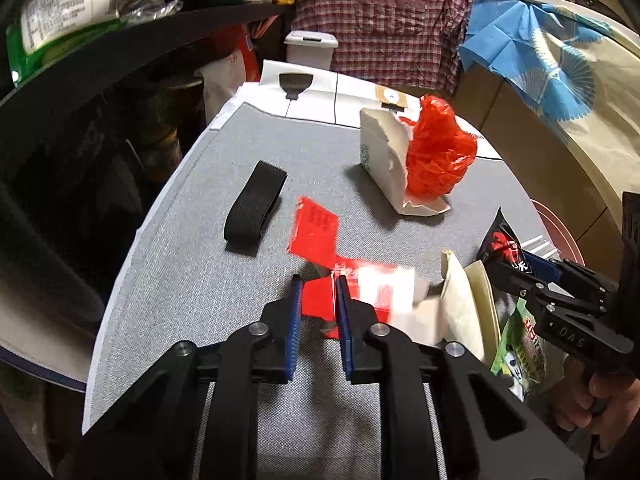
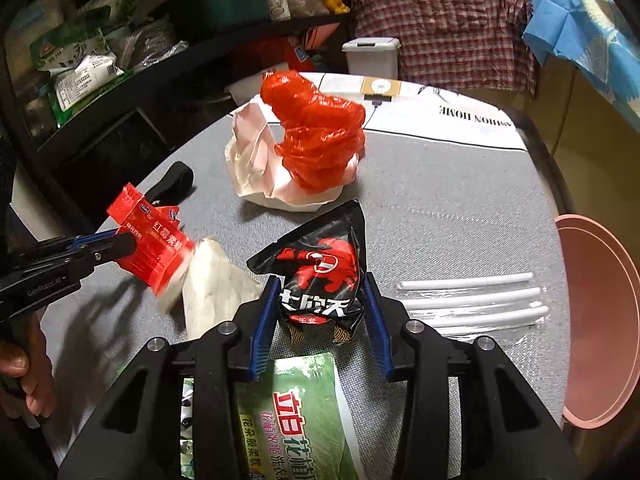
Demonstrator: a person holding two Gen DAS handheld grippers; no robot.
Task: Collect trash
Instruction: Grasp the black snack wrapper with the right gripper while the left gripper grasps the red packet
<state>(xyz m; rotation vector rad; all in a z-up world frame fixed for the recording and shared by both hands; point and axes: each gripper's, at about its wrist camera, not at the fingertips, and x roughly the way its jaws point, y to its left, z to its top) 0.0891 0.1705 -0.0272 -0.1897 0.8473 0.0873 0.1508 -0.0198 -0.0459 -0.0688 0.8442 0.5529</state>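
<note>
Cluttered little room, shelves stuffed with packets behind a grey cloth-covered table (image 1: 200,240) that has trash scattered all over it. Looks like the pick-up stage of collecting trash, both hands busy at once. The left gripper (image 1: 316,292) has its jaws pulled in narrow on a red snack wrapper (image 2: 154,250), and in the right wrist view that wrapper looks lifted off the cloth, hanging from the tips over a crumpled white paper (image 2: 212,284). The right gripper (image 2: 320,300) sits about half open with a black snack bag (image 2: 320,268) standing between its blue pads (image 2: 264,320); honestly can't tell if the pads are actually pressing on it or just framing it, the bag is puffy and fills most of the gap. A green detergent pouch (image 2: 288,420) lies right under that gripper. Still waiting further back: a white paper box (image 1: 384,152) with a red plastic bag (image 1: 438,148) stuffed in it, a black strap (image 1: 256,208), and wrapped white straws (image 2: 468,300) near a pink bin (image 2: 600,300) at the table's right edge. Next move, I'd guess, is to firm up the right grip and carry both pieces over to that pink bin.
</note>
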